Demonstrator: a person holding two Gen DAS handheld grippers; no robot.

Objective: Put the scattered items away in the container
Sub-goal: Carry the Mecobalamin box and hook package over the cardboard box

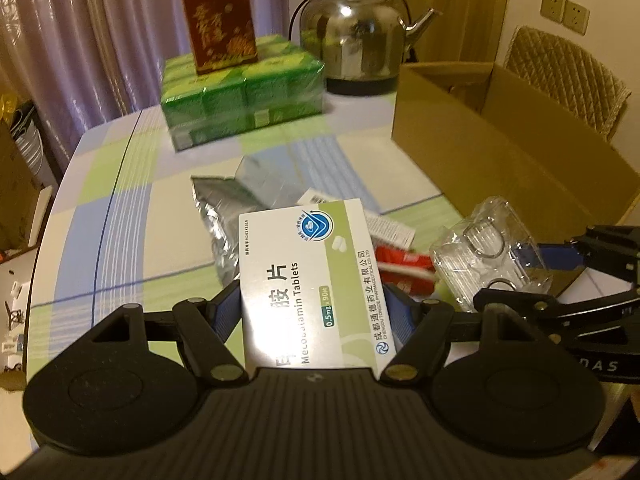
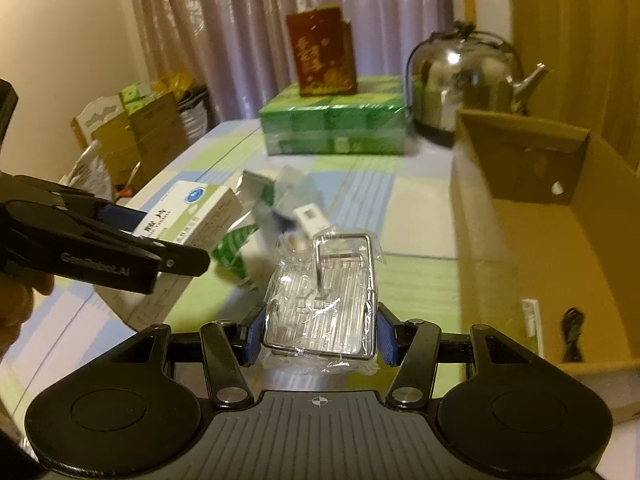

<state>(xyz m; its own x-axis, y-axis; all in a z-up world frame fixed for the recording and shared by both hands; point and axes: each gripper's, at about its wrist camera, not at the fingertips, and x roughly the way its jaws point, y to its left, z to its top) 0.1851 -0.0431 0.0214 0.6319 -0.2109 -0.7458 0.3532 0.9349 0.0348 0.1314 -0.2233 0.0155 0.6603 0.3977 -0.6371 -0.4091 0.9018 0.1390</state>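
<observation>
While both grippers are clamped on items, the open brown cardboard box (image 1: 516, 152) sits at the right of the checked green-blue-white tablecloth (image 1: 120, 220).

Left gripper (image 1: 310, 308) has its blue pads pressed on both sides of a white-and-green tablets box (image 1: 308, 280), held above the table; right gripper (image 2: 320, 332) pinches a clear plastic-wrapped packet with metal wire loops (image 2: 324, 304), just beside the cardboard box's near wall. Left on the cloth: a silver foil pouch (image 1: 224, 212), a red packet (image 1: 404, 266), a small white box (image 2: 310, 216), all close together. Inside the cardboard box: a white stick-like item (image 2: 530, 316) and a black cable (image 2: 572, 336). Behind: steel kettle (image 1: 356, 36), green wrapped carton pack (image 1: 240, 92) with a red-brown box (image 1: 220, 20) on top.
</observation>
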